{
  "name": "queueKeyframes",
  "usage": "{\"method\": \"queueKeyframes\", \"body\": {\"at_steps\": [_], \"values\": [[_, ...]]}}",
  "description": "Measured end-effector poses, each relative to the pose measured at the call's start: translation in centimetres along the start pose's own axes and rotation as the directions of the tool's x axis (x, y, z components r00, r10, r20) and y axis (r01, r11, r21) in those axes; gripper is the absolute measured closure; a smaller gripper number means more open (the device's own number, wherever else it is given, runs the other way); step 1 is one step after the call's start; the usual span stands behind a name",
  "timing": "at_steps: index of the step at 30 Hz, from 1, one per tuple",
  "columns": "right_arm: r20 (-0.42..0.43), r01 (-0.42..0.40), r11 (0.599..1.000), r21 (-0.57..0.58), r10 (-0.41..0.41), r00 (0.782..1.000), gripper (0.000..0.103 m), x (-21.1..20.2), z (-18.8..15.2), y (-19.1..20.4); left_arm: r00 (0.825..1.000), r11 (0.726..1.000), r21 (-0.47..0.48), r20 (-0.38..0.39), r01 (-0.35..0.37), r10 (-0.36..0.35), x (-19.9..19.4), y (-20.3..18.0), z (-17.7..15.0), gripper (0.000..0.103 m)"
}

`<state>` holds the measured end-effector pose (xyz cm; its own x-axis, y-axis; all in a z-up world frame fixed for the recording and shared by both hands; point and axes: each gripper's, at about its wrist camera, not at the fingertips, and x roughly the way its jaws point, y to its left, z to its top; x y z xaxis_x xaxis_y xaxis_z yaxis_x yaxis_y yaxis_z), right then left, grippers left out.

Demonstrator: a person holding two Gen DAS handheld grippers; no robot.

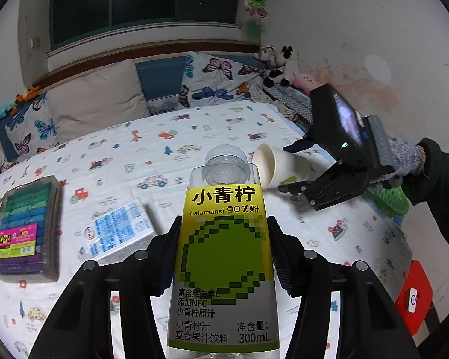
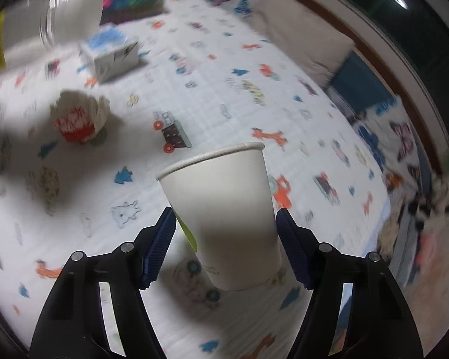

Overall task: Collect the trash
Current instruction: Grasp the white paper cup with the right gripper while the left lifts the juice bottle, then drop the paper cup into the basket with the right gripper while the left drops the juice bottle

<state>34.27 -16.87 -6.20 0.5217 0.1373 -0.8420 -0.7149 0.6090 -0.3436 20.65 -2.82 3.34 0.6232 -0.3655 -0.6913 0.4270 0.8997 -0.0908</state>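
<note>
Two pairs of tongs, each with trash between its fingers. The left gripper [image 1: 224,254] is clenched on an empty juice bottle [image 1: 224,239], its pads pressed against the yellow-green label on both sides; the bottle's long axis runs straight out along the fingers, away from the camera and over the bed [image 1: 194,137]. The right gripper [image 2: 224,248] has a white paper cup [image 2: 221,212] between its blue pads. In the left wrist view the cup sits tilted in that gripper, mouth toward the bottle; whether the pads press firmly or only bracket it I cannot tell, though the cup appears lifted clear of the sheet.

Both hands are pitched downward over the bed, the right one reaching in from the bed's edge, sleeve and knitted cuff behind it.

Beyond the right gripper, a green basket [image 1: 389,202] shows just past the mattress edge, probably where the trash goes; the right hand is nearer to it. A crumpled red-and-white wrapper [image 2: 79,116] and a small carton [image 1: 119,230] lie on the sheet, likely next.
</note>
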Motion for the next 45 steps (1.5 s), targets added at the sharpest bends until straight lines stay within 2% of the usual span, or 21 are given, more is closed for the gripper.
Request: {"method": "queueKeyframes", "body": {"at_steps": [5, 10, 14, 16, 20, 22, 25, 28, 30, 35, 38, 40, 45], "values": [[0.041, -0.024, 0.979, 0.205, 0.016, 0.999, 0.034, -3.5, -2.6, -0.8, 0.999, 0.999, 0.020, 0.015, 0.047, -0.048, 0.5, -1.5, 0.7, 0.050], [0.071, -0.028, 0.911, 0.412, -0.001, 0.998, 0.034, -7.5, -7.2, -1.8, 0.994, 0.993, 0.064, 0.024, 0.103, -0.105, 1.2, -4.0, 1.8, 0.050], [0.036, 0.041, 0.850, 0.526, -0.070, 0.997, 0.034, -10.4, -12.0, -2.9, 0.987, 0.982, 0.107, 0.017, 0.159, -0.162, 2.3, -6.5, 2.6, 0.050], [0.003, 0.085, 0.807, 0.585, -0.107, 0.994, 0.034, -11.5, -14.7, -3.7, 0.982, 0.975, 0.123, 0.013, 0.183, -0.186, 3.0, -7.9, 3.0, 0.050], [-0.084, 0.177, 0.674, 0.717, -0.168, 0.982, 0.034, -13.2, -21.3, -5.8, 0.971, 0.959, 0.151, -0.002, 0.238, -0.241, 4.2, -10.9, 4.1, 0.050], [-0.117, 0.209, 0.621, 0.755, -0.186, 0.975, 0.034, -13.4, -23.8, -6.7, 0.968, 0.952, 0.176, -0.005, 0.250, -0.253, 4.7, -12.5, 4.6, 0.050], [-0.177, 0.258, 0.512, 0.819, -0.202, 0.963, 0.034, -13.3, -28.2, -8.3, 0.962, 0.941, 0.205, -0.018, 0.270, -0.272, 5.8, -14.8, 5.7, 0.050], [-0.219, 0.287, 0.441, 0.850, -0.198, 0.955, 0.034, -12.6, -31.2, -9.4, 0.958, 0.931, 0.229, -0.032, 0.284, -0.285, 7.0, -17.0, 6.6, 0.050], [-0.231, 0.293, 0.409, 0.864, -0.195, 0.953, 0.033, -12.1, -32.4, -10.0, 0.956, 0.926, 0.239, -0.041, 0.292, -0.291, 7.6, -18.3, 7.0, 0.050], [-0.260, 0.328, 0.364, 0.872, -0.223, 0.939, 0.032, -11.4, -34.4, -11.2, 0.949, 0.908, 0.277, -0.072, 0.316, -0.308, 9.5, -21.8, 7.8, 0.050], [-0.261, 0.338, 0.335, 0.879, -0.254, 0.931, 0.025, -11.7, -35.1, -11.8, 0.943, 0.896, 0.295, -0.084, 0.332, -0.322, 10.5, -23.4, 8.2, 0.050], [-0.263, 0.347, 0.316, 0.883, -0.280, 0.923, 0.025, -12.3, -35.4, -12.1, 0.939, 0.890, 0.301, -0.093, 0.342, -0.330, 11.1, -24.7, 8.4, 0.050], [-0.221, 0.325, 0.318, 0.891, -0.321, 0.921, 0.024, -14.5, -35.6, -11.6, 0.925, 0.869, 0.318, -0.129, 0.380, -0.357, 13.3, -27.8, 8.9, 0.050]]}}
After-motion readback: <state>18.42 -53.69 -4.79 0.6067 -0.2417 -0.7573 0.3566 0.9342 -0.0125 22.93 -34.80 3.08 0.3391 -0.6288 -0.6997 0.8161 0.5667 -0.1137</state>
